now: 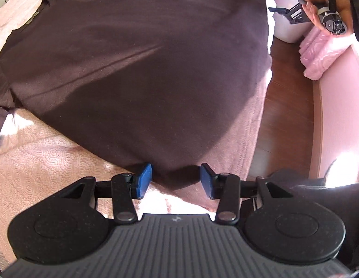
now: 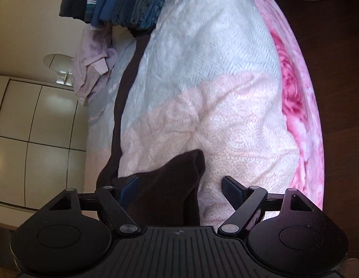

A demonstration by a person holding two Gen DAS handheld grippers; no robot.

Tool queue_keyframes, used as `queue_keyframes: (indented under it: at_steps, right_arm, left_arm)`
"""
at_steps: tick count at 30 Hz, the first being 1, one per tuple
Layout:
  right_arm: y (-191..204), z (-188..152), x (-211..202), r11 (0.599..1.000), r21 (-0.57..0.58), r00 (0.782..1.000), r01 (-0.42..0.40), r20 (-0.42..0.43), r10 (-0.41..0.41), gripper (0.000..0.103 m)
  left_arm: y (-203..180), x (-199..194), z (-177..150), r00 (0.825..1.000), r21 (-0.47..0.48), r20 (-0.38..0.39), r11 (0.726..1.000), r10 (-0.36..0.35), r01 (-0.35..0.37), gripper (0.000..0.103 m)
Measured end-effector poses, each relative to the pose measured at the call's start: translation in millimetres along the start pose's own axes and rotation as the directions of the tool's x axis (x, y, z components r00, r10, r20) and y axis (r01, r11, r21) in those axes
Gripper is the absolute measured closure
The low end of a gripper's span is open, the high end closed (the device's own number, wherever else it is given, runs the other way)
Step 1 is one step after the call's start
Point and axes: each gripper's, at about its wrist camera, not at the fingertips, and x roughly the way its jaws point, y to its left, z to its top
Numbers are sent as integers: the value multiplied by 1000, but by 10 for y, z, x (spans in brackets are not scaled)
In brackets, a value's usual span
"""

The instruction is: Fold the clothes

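Shirt (image 1: 137, 69) btwn open left claw (image 1: 176, 180)

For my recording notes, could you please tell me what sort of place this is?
Most likely a bedroom: a dark brown cotton shirt lies spread on a pink textured bedspread, a stack of folded blue and striped clothes sits at its far end, and pale cupboard doors stand alongside.

Strong sidelight, blown highlights, deep shadows, fisheye-bent edges.
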Motion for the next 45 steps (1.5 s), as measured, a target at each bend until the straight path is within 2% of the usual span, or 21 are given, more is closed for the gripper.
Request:
queue_keyframes:
  at_steps: [2,3,4,5,7,10,11,12,13,14,15,18,22,26,28,32,35,36,37,42,45]
  right_arm:
    - [-24,22,95,1000,2,1000,-12,-26,12,26]
    - [-12,48,126,1000,-12,999,-6,-32,6,55]
    - [22,99,100,999,-48,1000,23,-5,-23,74]
    - [55,154,69,995,-81,998,53,23,-52,84]
    - [152,259,-17,982,-129,990,137,59,-130,84]
    - [375,325,-110,936,-241,966,257,63,-250,80]
    - [454,290,-160,925,-266,962,270,47,-267,73]
    - [535,233,-217,917,-290,960,274,29,-278,55]
    - [625,144,-277,910,-320,961,263,6,-275,44]
    - [716,52,-337,903,-350,962,249,-18,-272,27]
    - [811,-67,-399,898,-375,963,229,-46,-265,23]
    - [1061,-424,-563,892,-420,959,166,-143,-246,22]
    - [1298,-876,-689,914,-371,925,165,-263,-274,22]
    - [1641,-1314,-757,896,-428,892,117,-352,-284,22]
    - [1868,-1546,-826,854,-512,884,90,-354,-306,22]
    - [2324,-2018,-1010,719,-694,887,51,-300,-352,22]
    - [2607,-2444,-1152,545,-834,893,90,-175,-414,22]
    - [2687,-2594,-1187,480,-870,894,112,-122,-431,22]
    - [2745,-2729,-1228,434,-892,898,125,-85,-433,22]
    - [2956,-3390,-1345,384,-908,905,171,-10,-426,22]
    - [3034,-3768,-1307,336,-921,897,194,28,-441,22]
  left_arm:
    - [-107,75,43,1000,7,-4,1000,8,-8,62]
    - [-125,89,43,1000,8,-8,1000,10,-10,62]
    - [-128,95,34,1000,9,-12,1000,11,-11,62]
    - [-131,101,26,1000,9,-17,1000,12,-11,62]
    - [-138,136,17,998,8,-53,1000,17,-17,61]
    - [-145,132,2,994,-7,-108,1000,29,-30,62]
    - [-138,86,-5,994,-20,-107,999,32,-34,62]
    - [-131,41,-12,994,-32,-106,999,35,-39,62]
    - [-112,-30,-20,995,-55,-97,998,36,-42,62]
    - [-83,-119,-27,996,-87,-82,995,40,-47,62]
    - [-44,-214,-37,997,-123,-68,991,45,-53,62]
    - [73,-540,-94,997,-225,-23,971,78,-82,62]
    - [248,-982,-175,985,-327,26,932,173,-155,59]
    - [461,-1334,-373,965,-430,44,877,258,-215,56]
    - [570,-1495,-482,955,-461,50,855,293,-238,56]
    - [816,-1780,-682,935,-491,90,832,342,-257,55]
    - [1021,-1900,-813,926,-492,141,836,351,-242,53]
    - [1093,-1934,-848,925,-485,158,843,345,-232,53]
    - [1156,-1966,-884,926,-473,172,853,337,-223,53]
    - [1382,-2155,-1065,922,-409,220,888,320,-211,48]
    - [1469,-2222,-1182,923,-357,241,912,299,-202,41]
